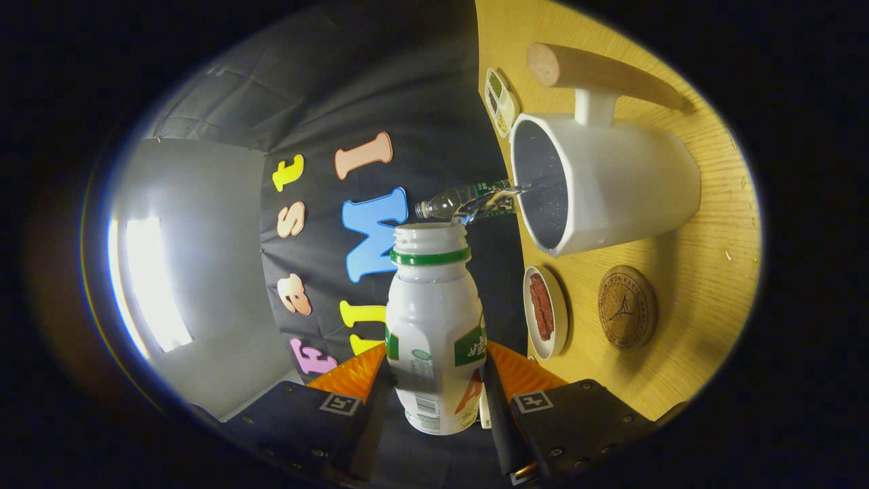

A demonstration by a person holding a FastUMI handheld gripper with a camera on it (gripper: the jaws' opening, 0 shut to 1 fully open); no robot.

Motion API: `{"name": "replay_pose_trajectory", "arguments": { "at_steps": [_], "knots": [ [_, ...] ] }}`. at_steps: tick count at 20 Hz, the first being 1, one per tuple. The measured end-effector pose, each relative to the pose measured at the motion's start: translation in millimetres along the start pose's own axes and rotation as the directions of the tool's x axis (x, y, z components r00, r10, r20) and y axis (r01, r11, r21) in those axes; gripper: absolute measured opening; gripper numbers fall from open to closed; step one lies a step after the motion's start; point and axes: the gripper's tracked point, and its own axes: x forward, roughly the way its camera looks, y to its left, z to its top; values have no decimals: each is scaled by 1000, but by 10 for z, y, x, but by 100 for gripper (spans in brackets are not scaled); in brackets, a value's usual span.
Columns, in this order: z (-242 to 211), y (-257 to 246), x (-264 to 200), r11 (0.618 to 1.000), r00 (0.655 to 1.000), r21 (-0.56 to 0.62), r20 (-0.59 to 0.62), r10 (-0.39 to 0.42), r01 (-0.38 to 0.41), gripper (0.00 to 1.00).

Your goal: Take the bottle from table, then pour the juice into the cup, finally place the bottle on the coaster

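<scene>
Tongs (434,394) clamped on the bottle (434,326), one finger (366,377) pressed to each side of its lower body; jaws closed only as far as the bottle's width allows; bottle is white plastic with a green neck ring and green label patches, cap off, mouth open; whole view is rolled about a quarter turn, so the bench (706,272) runs as a vertical yellow wood-grain plane beside the bottle; bottle's open mouth points along the fingers, well off the bench surface.

Cup (611,183) sits beyond the bottle's mouth and toward the bench side; white, with a wooden handle on a white post; its dark, speckled inside faces the bottle; cup stands on the bench; apart from the bottle, no contact.

Clear plastic bottle (468,202) lies just past the white bottle's mouth, reaching to the cup's rim; cannot tell whether it touches the cup.

Coaster (626,307) is round, cork-brown, flat on the bench near the cup's base, nothing on it; small white dish (546,312) holding something reddish sits between coaster and bottle; small tray of compartments (501,102) lies beyond the cup's rim.
</scene>
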Motion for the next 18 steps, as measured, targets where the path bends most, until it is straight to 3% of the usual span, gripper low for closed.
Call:
{"name": "replay_pose_trajectory", "arguments": {
  "at_steps": [18],
  "knots": [
    [-54, 18, 39, 998, 998, 45, 23, 50, -51, 67]
  ]
}}
